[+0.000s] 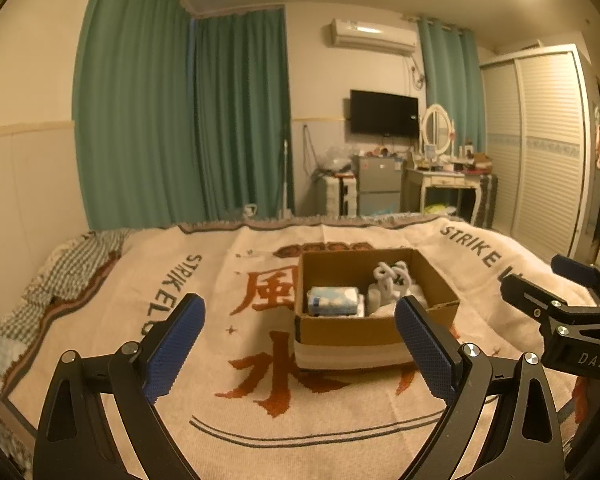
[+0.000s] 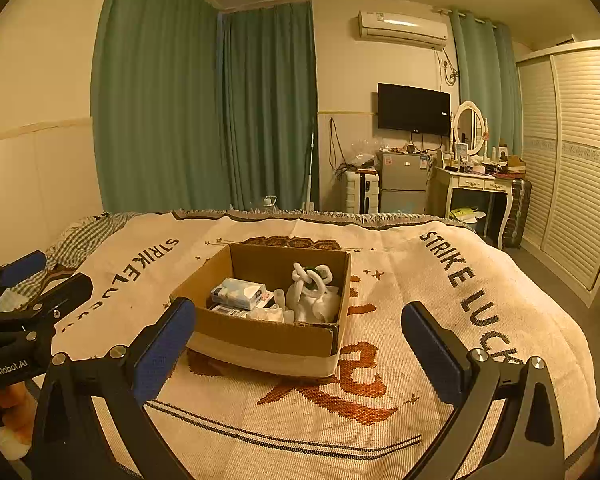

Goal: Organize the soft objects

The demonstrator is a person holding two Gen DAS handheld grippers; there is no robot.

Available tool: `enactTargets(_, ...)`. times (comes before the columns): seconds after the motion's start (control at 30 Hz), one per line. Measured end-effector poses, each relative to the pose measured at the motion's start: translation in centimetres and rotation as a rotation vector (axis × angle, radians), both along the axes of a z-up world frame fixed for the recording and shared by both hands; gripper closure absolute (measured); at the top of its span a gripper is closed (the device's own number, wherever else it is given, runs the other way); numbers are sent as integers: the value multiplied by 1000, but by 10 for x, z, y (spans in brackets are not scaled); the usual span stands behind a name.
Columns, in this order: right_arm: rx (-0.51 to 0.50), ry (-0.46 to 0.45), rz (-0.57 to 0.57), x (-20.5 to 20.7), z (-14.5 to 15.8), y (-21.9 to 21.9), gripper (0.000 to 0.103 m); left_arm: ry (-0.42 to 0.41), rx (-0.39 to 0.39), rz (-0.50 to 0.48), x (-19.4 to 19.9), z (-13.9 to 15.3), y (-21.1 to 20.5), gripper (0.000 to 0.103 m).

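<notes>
A cardboard box (image 1: 340, 330) stands on the bed's cream blanket (image 1: 220, 408), seen also in the right wrist view (image 2: 260, 336). Inside lie a blue-white tissue pack (image 1: 334, 300) (image 2: 238, 291), a white plush toy (image 1: 392, 280) (image 2: 312, 280) and other white soft items (image 2: 268, 314). My left gripper (image 1: 300, 344) is open and empty, held above the blanket just in front of the box. My right gripper (image 2: 300, 352) is open and empty, also in front of the box. Each gripper shows at the edge of the other's view: the right one (image 1: 572, 312), the left one (image 2: 24, 300).
The blanket (image 2: 380, 420) bears red characters and "STRIKE LUCK" lettering. A checked sheet (image 1: 60, 276) lies at the bed's left. Beyond the bed stand green curtains (image 1: 180, 120), a small fridge (image 1: 380, 184), a dressing table (image 1: 444, 184), a wall TV (image 1: 384, 112) and a louvred wardrobe (image 1: 540, 140).
</notes>
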State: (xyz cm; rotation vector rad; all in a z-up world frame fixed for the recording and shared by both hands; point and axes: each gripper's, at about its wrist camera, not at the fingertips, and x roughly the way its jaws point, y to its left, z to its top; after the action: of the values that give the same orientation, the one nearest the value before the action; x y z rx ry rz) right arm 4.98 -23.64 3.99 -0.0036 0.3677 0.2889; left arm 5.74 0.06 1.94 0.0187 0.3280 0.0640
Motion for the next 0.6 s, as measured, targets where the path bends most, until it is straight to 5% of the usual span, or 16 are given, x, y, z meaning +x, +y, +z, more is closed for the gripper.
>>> enactTargets(0.6,1,7,0,-2,-4,0,0,2,0,-1,-1,-3,1,5)
